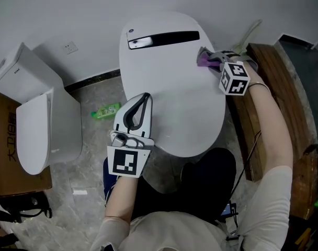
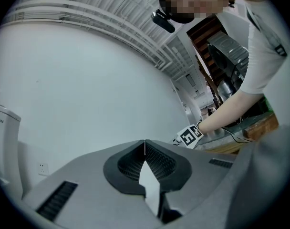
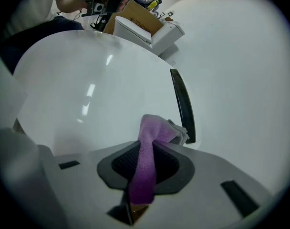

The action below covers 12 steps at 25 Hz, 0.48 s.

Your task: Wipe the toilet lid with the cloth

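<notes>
The white toilet lid (image 1: 174,93) fills the middle of the head view, with a black strip (image 1: 172,37) near its far end. My right gripper (image 1: 208,57) is shut on a purple cloth (image 1: 205,60) that rests against the lid's far right edge. In the right gripper view the purple cloth (image 3: 149,161) runs between the jaws and bunches on the lid (image 3: 88,85) beside the black strip (image 3: 183,104). My left gripper (image 1: 145,97) hovers over the lid's near left edge, shut and holding nothing; its jaws meet in the left gripper view (image 2: 145,144).
A second white toilet (image 1: 36,114) stands to the left against a brown carton (image 1: 4,140). A green bottle (image 1: 105,111) lies on the marble floor between them. A wooden bench (image 1: 276,103) runs along the right. The person's legs are at the lid's near end.
</notes>
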Each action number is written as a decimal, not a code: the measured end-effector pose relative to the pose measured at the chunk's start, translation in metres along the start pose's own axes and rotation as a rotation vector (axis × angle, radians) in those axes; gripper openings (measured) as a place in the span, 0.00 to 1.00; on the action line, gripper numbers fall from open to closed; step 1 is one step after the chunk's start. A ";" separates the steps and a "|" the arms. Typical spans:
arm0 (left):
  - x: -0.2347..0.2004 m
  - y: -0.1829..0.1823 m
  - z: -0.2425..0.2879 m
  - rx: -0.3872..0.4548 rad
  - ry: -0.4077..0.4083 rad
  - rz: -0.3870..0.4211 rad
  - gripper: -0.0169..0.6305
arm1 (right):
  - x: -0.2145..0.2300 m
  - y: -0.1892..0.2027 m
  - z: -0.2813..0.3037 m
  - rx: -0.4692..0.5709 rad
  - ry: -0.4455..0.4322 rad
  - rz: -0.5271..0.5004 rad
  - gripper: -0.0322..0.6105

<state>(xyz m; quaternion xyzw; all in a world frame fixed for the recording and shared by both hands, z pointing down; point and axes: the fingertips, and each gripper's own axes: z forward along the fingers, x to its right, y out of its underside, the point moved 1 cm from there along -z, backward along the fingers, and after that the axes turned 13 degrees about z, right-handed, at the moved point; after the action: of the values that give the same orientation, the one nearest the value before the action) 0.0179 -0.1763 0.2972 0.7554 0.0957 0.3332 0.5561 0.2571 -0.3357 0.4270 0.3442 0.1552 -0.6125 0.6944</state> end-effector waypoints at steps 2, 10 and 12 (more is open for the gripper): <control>0.000 -0.003 -0.004 0.010 0.005 -0.001 0.05 | -0.015 0.000 -0.010 0.006 -0.013 0.000 0.18; 0.009 -0.011 -0.010 0.046 0.036 -0.016 0.05 | -0.082 0.004 -0.054 0.031 -0.070 -0.012 0.18; 0.011 -0.011 -0.011 0.048 0.046 -0.020 0.05 | -0.100 0.004 -0.065 0.031 -0.091 -0.019 0.18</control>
<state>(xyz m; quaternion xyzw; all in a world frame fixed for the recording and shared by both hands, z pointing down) 0.0221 -0.1578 0.2936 0.7596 0.1242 0.3425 0.5388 0.2537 -0.2180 0.4454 0.3250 0.1174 -0.6366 0.6895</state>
